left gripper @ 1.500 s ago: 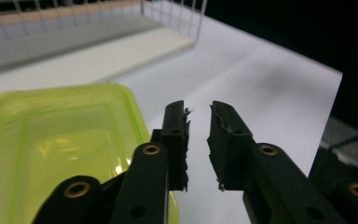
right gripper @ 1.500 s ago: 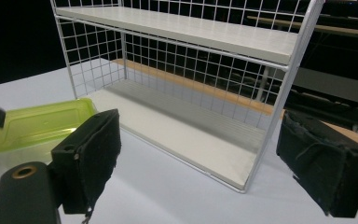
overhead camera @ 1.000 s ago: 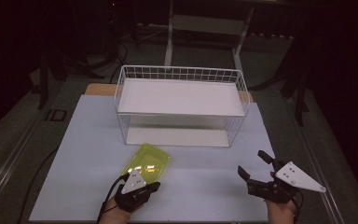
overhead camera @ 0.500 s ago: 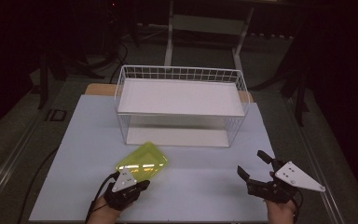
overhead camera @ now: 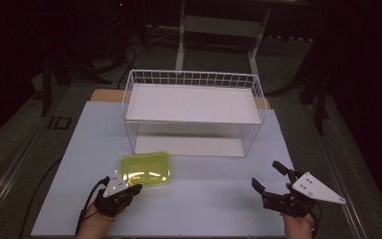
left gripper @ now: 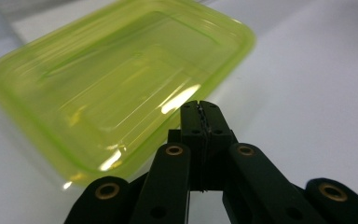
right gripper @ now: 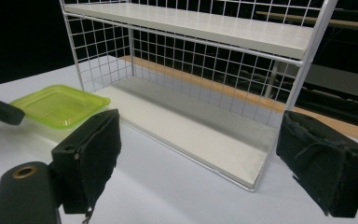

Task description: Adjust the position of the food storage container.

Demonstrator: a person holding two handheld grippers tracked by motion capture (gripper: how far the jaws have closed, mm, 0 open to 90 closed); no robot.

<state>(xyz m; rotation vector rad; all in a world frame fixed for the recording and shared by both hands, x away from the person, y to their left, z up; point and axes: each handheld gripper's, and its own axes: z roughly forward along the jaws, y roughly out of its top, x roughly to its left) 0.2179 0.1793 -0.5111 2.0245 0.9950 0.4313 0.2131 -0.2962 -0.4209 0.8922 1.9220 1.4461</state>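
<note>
green tray sits flat on the worktop right ahead of the left gripper, fingers pressed together at its near rim; right gripper, fingers spread, is well apart

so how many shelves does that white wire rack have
2. The upper shelf runs across the top of the wire rack; the lower shelf sits at its base on the table, just behind the yellow-green tray.
</note>
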